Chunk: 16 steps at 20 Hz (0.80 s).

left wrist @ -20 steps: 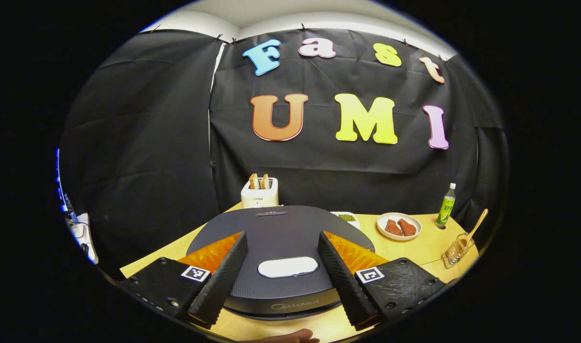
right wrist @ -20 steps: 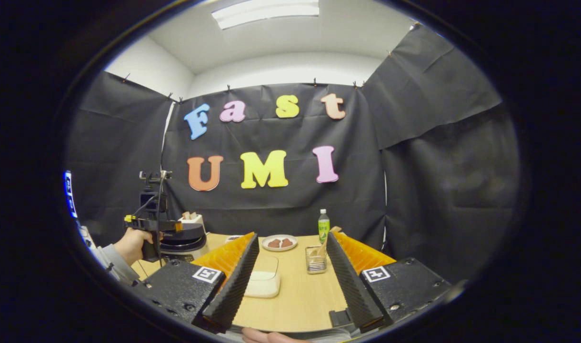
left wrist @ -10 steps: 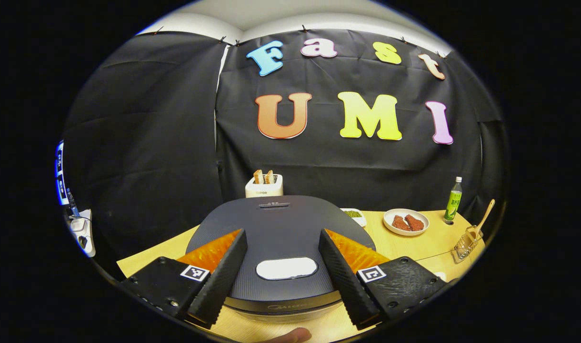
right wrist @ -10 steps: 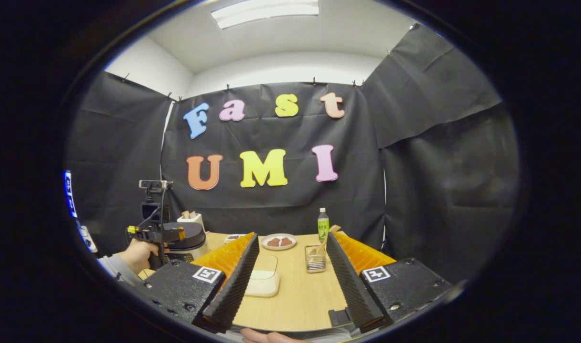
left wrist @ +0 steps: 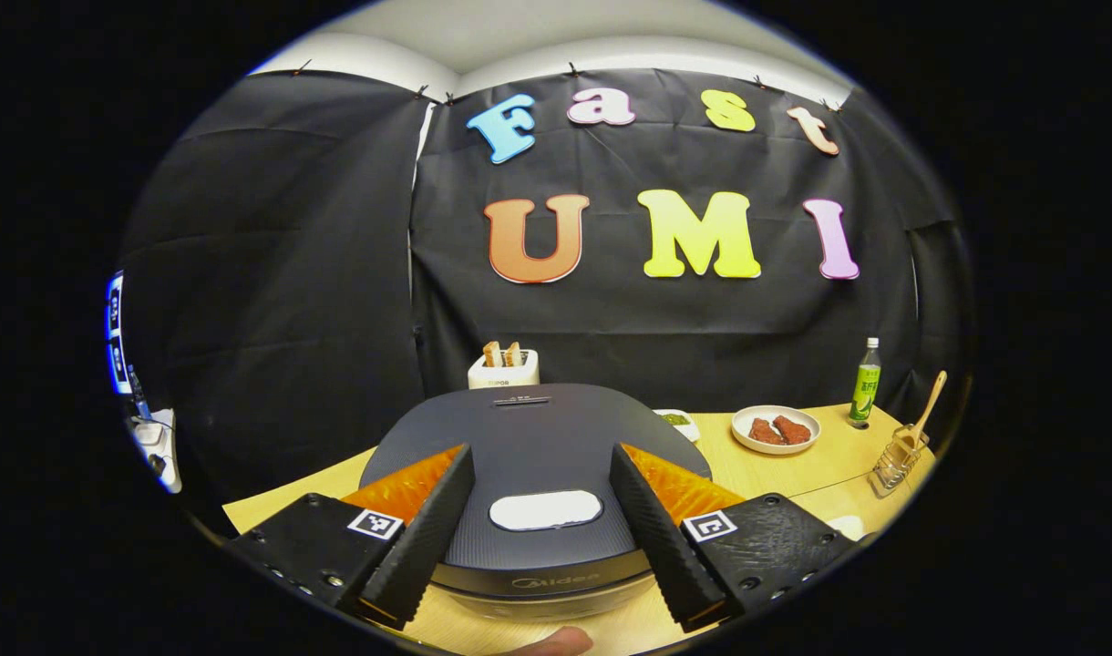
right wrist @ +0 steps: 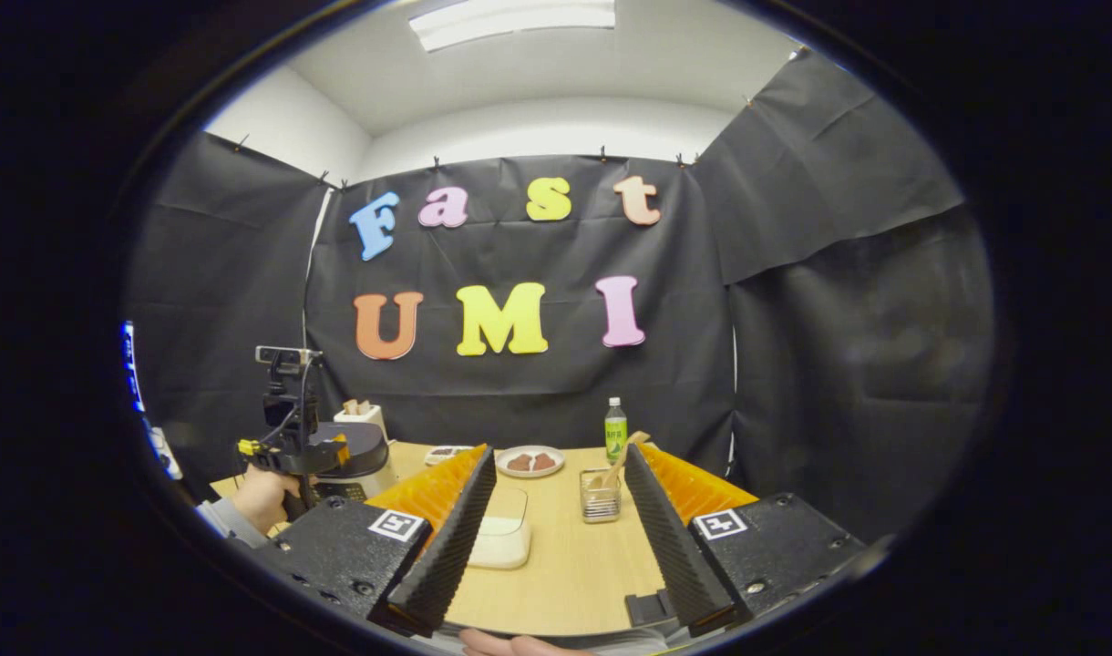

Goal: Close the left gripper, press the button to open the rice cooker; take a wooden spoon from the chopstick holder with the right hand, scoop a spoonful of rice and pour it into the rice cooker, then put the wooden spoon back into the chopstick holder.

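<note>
Left to right: left gripper (left wrist: 542,519) hangs over the rice cooker (left wrist: 533,437) w/ fingers spread wide, holding nothing, pale button (left wrist: 545,510) right between them. So imo step one isn't done; next it needs to clench, then push down on the button. Lid's down. Right gripper (right wrist: 556,538) is splayed too, empty, aimed at the chopstick holder (right wrist: 600,497). Wooden spoon (right wrist: 618,463) stands in it, handle up, leaning right.

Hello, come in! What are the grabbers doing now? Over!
Left gripper open, over rice cooker, lid shut. Right gripper open, empty. Wooden spoon in chopstick holder. Path clear.
</note>
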Motion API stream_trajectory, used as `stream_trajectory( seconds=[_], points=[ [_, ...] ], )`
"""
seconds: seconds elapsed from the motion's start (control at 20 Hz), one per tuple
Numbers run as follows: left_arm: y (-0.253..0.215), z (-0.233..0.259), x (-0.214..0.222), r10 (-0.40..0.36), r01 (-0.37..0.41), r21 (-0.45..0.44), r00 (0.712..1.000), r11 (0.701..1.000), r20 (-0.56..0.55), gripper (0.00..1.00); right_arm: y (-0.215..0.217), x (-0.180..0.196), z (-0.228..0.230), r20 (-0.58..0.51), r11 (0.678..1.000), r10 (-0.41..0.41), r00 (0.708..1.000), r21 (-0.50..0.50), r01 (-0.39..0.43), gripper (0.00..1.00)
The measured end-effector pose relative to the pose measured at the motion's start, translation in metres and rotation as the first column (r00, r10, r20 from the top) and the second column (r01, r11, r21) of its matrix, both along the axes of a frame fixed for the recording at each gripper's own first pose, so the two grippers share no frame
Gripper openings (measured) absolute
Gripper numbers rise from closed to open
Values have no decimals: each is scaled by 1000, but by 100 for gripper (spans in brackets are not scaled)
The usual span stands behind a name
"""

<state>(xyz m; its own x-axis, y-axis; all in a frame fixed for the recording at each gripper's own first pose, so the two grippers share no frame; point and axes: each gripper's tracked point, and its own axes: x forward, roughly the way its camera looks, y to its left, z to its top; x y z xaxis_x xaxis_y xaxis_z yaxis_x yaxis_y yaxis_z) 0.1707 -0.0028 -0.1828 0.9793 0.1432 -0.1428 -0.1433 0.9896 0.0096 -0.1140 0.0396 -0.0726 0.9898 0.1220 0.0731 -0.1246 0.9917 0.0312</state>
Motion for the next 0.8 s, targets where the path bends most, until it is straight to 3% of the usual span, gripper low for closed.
stream_trajectory(
  seconds=[0.15, 0.35, 0.65, 0.8],
  points=[
    [-14, 14, -15, -58, 58, -22, 998, 998, -21, 95, 2, 5, -3, -16, 1000, -3, 1000, -4, 3, 92],
    [-26, 57, -43, -103, 103, 25, 994, 994, 30, 94, 6, 13, -8, -48, 1000, -14, 999, -8, 14, 93],
    [-56, 93, -110, -200, 200, 3, 979, 980, 31, 94, 11, 18, 2, -50, 999, -37, 998, -25, 36, 91],
    [-56, 110, -142, -197, 199, -27, 978, 980, 70, 95, 15, 19, 6, -51, 999, -34, 998, -32, 33, 92]
  ],
)
